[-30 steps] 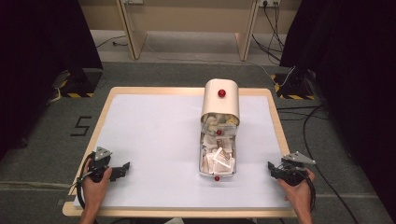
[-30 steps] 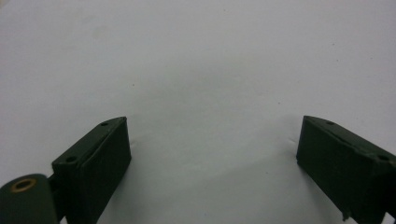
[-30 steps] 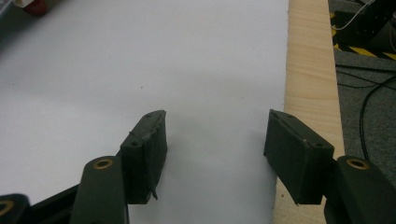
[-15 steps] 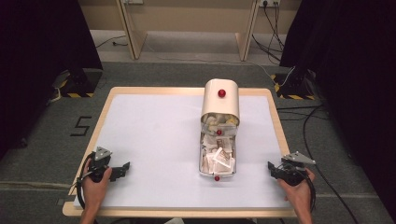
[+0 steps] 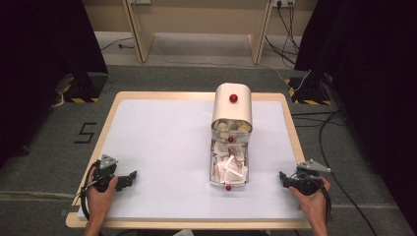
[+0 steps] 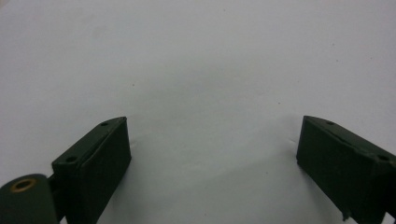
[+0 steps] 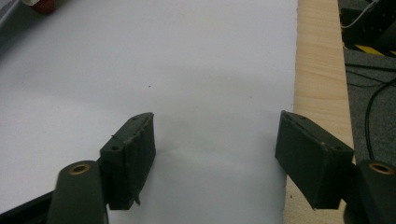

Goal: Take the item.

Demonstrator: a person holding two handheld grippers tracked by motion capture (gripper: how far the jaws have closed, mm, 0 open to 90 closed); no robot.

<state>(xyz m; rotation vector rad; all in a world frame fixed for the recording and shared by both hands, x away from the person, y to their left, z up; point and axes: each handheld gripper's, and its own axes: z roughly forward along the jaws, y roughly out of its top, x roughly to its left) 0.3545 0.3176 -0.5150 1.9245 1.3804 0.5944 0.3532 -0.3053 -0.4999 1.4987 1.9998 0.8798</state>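
Note:
A cream box [image 5: 232, 105] with a red knob [image 5: 233, 98] stands at the middle back of the table. A metal tray [image 5: 212, 167] full of paper packets juts out toward me, with a red knob [image 5: 228, 188] at its front. My left gripper [image 5: 132, 175] rests near the front left corner, open over bare white sheet [image 6: 213, 123]. My right gripper [image 5: 282, 176] rests near the front right corner. Its jaws have just been opening and stand open [image 7: 215, 116] with nothing between them. In the right gripper view the tray's red knob [image 7: 44, 4] shows at the top left.
A white sheet [image 5: 162, 142] covers the table, whose wooden edge [image 7: 320, 70] runs right beside my right gripper. Cables [image 5: 334, 147] lie on the floor to the right. Black curtains hang on both sides.

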